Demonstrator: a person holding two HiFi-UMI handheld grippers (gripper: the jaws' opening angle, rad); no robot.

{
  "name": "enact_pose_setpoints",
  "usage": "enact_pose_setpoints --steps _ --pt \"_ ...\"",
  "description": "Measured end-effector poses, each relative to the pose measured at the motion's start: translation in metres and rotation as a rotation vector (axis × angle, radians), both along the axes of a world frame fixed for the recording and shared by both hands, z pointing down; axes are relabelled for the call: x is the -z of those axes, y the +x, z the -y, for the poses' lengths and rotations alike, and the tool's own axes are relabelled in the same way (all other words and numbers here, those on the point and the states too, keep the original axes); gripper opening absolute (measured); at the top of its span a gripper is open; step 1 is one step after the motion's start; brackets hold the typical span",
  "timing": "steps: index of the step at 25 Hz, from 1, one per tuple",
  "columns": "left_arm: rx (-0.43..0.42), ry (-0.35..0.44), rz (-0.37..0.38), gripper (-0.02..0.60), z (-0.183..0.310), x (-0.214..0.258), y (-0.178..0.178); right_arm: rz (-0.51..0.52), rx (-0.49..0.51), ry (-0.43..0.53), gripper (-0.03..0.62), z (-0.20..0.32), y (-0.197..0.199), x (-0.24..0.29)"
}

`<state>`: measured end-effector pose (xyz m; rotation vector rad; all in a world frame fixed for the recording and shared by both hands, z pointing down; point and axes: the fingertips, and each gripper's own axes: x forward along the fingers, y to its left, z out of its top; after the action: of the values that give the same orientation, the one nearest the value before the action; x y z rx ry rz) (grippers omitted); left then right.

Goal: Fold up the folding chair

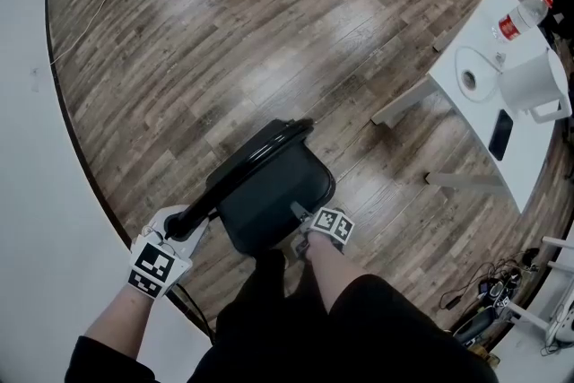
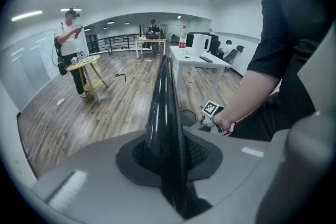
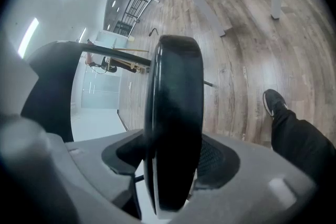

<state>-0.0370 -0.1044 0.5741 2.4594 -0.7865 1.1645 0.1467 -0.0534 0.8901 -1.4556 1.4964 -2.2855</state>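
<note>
Left gripper, near left: jaws clenched on the thin black upper edge of the folding chair. Right gripper, near centre: jaws grasping the chair's thicker edge. The chair is over the wooden floor, just ahead of the person's legs and left of the white surface.

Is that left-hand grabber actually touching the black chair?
Touching. In the left gripper view, the left gripper has its jaws clamped on the thin black edge of the folding chair.
</note>
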Motion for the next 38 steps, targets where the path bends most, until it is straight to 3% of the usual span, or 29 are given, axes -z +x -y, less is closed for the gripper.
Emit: enact_pose_setpoints --steps 38 --pt "-0.069 -0.023 0.016 0.074 -0.037 0.002 0.03 -0.019 0.016 -0.035 0.233 0.023 -0.013 0.035"
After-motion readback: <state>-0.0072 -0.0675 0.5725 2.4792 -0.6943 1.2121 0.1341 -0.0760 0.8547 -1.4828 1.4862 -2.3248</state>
